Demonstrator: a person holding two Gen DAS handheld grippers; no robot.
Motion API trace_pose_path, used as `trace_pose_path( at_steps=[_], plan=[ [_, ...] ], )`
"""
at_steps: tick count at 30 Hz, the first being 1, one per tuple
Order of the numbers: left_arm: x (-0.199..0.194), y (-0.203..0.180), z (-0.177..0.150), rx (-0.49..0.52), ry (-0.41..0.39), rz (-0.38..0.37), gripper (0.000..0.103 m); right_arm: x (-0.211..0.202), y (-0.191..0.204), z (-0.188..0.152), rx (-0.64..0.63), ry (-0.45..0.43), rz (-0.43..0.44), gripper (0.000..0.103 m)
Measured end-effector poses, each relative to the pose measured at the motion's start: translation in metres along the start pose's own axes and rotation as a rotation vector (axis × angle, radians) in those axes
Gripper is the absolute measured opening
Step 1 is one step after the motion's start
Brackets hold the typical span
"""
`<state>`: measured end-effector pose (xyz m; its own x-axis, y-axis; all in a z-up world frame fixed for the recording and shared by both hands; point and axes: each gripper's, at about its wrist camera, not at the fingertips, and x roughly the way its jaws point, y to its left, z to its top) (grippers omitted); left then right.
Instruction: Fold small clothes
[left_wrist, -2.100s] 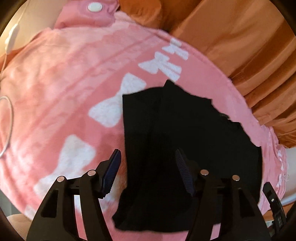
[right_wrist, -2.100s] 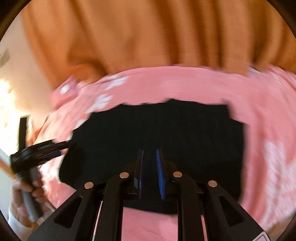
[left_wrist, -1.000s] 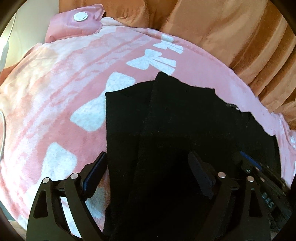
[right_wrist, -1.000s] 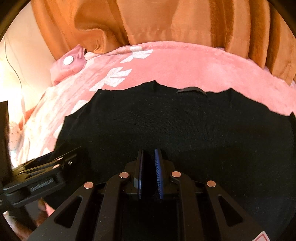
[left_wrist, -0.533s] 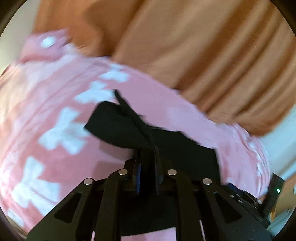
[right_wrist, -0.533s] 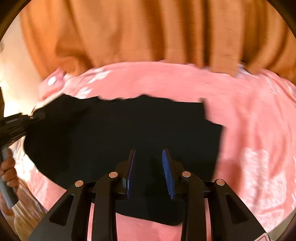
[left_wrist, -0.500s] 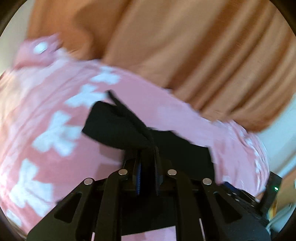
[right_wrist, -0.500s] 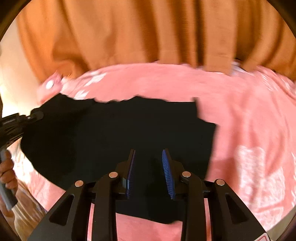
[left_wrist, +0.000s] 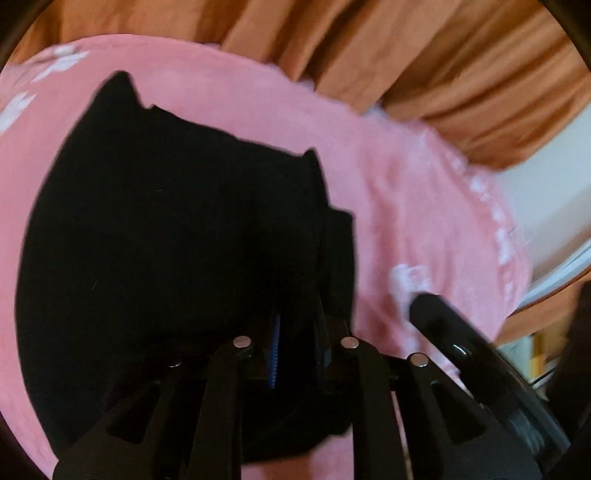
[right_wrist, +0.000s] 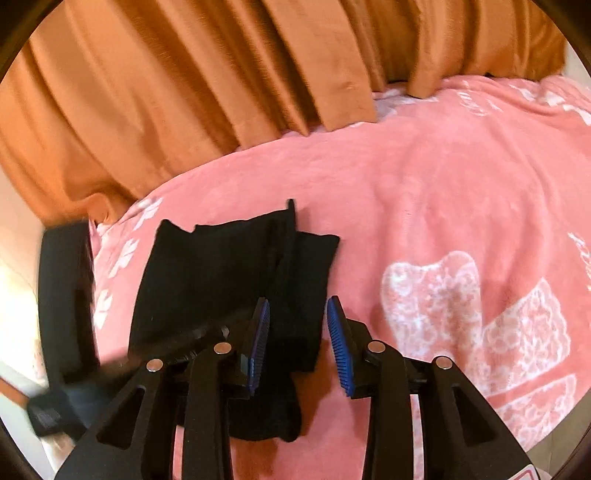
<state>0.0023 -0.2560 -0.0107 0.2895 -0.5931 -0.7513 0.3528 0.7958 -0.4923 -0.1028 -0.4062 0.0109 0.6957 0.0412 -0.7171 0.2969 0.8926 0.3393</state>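
Observation:
A small black garment (left_wrist: 177, 236) lies folded over on the pink blanket (left_wrist: 406, 192); it also shows in the right wrist view (right_wrist: 229, 273). My left gripper (left_wrist: 295, 350) is low over the garment's right edge with black cloth between its blue pads, the jaws slightly parted. It shows blurred at the left of the right wrist view (right_wrist: 177, 339). My right gripper (right_wrist: 297, 343) is open and empty, its jaws astride the garment's right-hand strip (right_wrist: 299, 332) without pinching it.
Orange curtains (right_wrist: 207, 81) hang along the far side of the bed. The pink blanket with white bow prints (right_wrist: 476, 317) spreads to the right. A white wall and bed edge (left_wrist: 546, 229) lie at the right of the left wrist view.
My left gripper has carried the garment's left side over to the right, folding it narrower, and its jaws have parted a little. My right gripper has opened wider and drawn back.

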Motion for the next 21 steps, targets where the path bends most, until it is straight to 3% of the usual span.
trace_pose_path(
  at_steps=[2, 3, 4, 7, 9, 11, 13, 17, 21],
  plan=[
    [-0.037, 0.005, -0.005, 0.004, -0.041, -0.041, 0.033, -0.001, 0.0, 0.0, 0.008, 0.005, 0.014, 0.034],
    [-0.053, 0.01, -0.008, 0.006, -0.062, -0.037, 0.053, -0.002, 0.001, -0.001, 0.003, 0.009, 0.019, 0.034],
    [-0.069, 0.016, -0.012, 0.01, -0.091, -0.018, 0.064, -0.002, 0.003, -0.002, 0.002, 0.014, 0.03, 0.035],
    [-0.093, 0.051, -0.025, -0.005, -0.121, 0.105, 0.065, 0.003, 0.009, -0.004, 0.018, 0.053, 0.111, 0.037],
    [-0.086, 0.082, -0.036, -0.075, -0.087, 0.184, 0.064, 0.009, 0.017, -0.005, 0.04, 0.091, 0.196, 0.04],
    [-0.073, 0.103, -0.046, -0.14, -0.043, 0.194, 0.063, 0.016, 0.022, -0.004, 0.069, 0.119, 0.274, 0.044],
    [-0.063, 0.109, -0.05, -0.175, -0.03, 0.17, 0.063, 0.023, 0.028, -0.002, 0.071, 0.125, 0.253, 0.046],
    [-0.06, 0.097, -0.05, -0.117, -0.047, 0.194, 0.063, 0.041, 0.035, -0.006, 0.075, 0.196, 0.171, 0.048],
    [-0.055, 0.094, -0.048, -0.107, -0.034, 0.205, 0.063, 0.012, 0.038, -0.016, 0.079, 0.12, 0.12, 0.048]
  ],
)
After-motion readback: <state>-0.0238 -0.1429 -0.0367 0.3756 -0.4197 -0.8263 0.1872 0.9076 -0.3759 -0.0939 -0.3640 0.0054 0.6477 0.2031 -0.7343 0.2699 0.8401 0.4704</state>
